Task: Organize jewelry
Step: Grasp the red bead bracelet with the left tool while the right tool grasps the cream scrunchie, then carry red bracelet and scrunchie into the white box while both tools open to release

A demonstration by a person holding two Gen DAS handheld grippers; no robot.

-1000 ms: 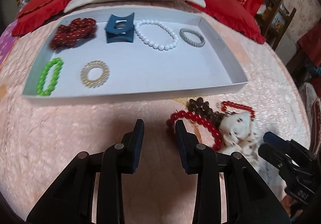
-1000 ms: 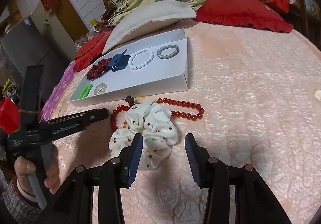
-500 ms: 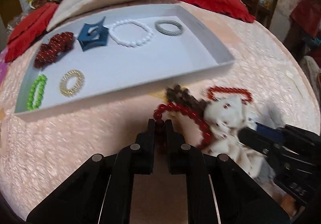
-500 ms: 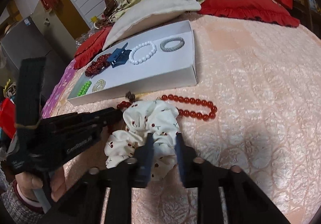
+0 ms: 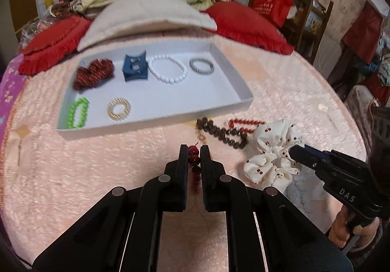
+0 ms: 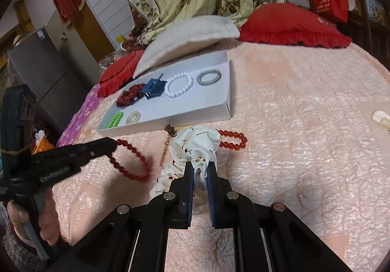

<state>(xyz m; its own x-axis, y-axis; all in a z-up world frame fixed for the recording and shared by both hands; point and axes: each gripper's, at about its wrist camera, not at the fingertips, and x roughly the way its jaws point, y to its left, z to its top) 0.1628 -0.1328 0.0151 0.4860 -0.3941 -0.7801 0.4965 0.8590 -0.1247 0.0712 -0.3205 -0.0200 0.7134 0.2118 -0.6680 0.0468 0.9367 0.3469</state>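
My left gripper (image 5: 194, 153) is shut on a red bead bracelet (image 5: 194, 158), which hangs from it above the bedspread in the right wrist view (image 6: 132, 162). My right gripper (image 6: 201, 169) is shut on a white cherry-print scrunchie (image 6: 192, 147), lifted off the bed; it also shows in the left wrist view (image 5: 275, 150). A white tray (image 5: 156, 123) holds a dark red bead piece (image 5: 93, 74), a blue hair claw (image 5: 135, 68), a white bead bracelet (image 5: 168, 69), a grey bracelet (image 5: 201, 65), a green bracelet (image 5: 78, 112) and a gold ring-shaped bracelet (image 5: 119, 109).
A brown bead bracelet (image 5: 224, 134) and another red bead bracelet (image 6: 232, 140) lie on the pink bedspread just in front of the tray. Red cushions (image 5: 246, 25) and a cream pillow (image 5: 146, 15) lie behind the tray. A small cream item (image 6: 381, 119) lies far right.
Both grippers closed: the left on the red bead bracelet, the right on the scrunchie. Both have since lifted their items off the bedspread, uncovering the brown beads.
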